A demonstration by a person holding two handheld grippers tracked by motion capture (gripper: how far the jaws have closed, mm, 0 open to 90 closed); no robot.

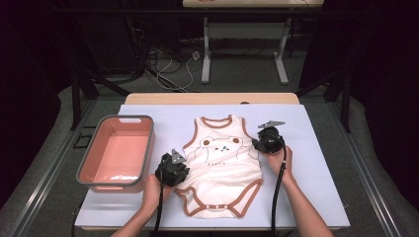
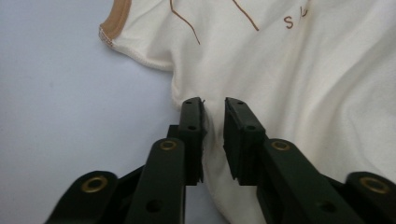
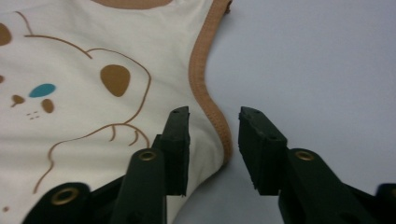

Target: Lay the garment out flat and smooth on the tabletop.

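A cream sleeveless baby bodysuit (image 1: 222,173) with brown trim and a bear print lies flat on the pale blue mat (image 1: 316,187). My left gripper (image 1: 184,171) rests at the garment's left side edge. In the left gripper view the bodysuit (image 2: 303,93) has a small fold of its edge in the narrow gap of my left gripper (image 2: 215,109), and the pads stand just off it. My right gripper (image 1: 258,144) sits at the right armhole. There my right gripper (image 3: 212,119) is open, astride the brown trim of the bodysuit (image 3: 93,116).
A pink bin (image 1: 148,143) with a grey rim stands on the mat to the left of the garment. The wooden table edge (image 1: 212,98) runs behind the mat. Dark stands and cables lie on the floor beyond.
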